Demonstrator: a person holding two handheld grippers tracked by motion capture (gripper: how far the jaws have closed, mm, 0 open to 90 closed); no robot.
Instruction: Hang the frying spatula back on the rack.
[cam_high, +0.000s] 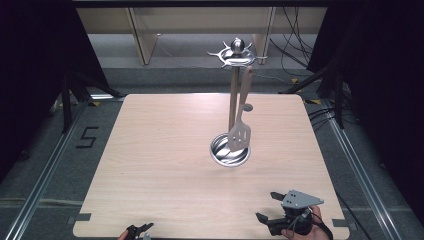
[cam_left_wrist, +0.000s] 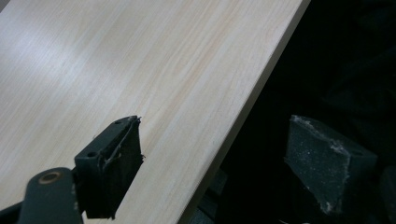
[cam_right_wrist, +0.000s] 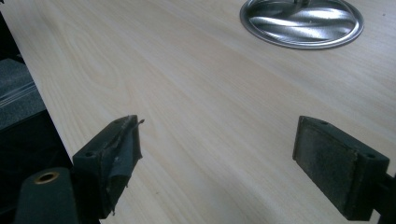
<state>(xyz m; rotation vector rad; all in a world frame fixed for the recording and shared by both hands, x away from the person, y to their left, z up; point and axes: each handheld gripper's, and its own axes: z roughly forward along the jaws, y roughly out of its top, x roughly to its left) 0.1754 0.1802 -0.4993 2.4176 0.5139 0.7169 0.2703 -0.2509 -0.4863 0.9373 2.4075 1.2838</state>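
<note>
Spatula, slotted and pale metal, hangs by its long handle from a hook on the utensil stand, its blade just above the stand's round steel base near the middle of the wooden surface. Nothing else hangs from the spiked ring at the stand's top.

Both grippers sit at the near edge, well apart from the stand. The right gripper, held in a hand at the lower right, has its fingers spread wide with nothing between them; in the right gripper view they frame bare wood, with the base farther ahead. The left gripper just shows at the bottom edge, and the left gripper view shows its fingers likewise wide and empty, straddling the surface's edge.

By my reading, the spatula is settled on its hook and the hands are parked, either at the close of hanging it or ahead of a fresh reach. If the spatula is to come off, the right gripper would need to travel forward, rise to the handle, close across its narrow width, then lift it clear of the hook without tipping the stand.
</note>
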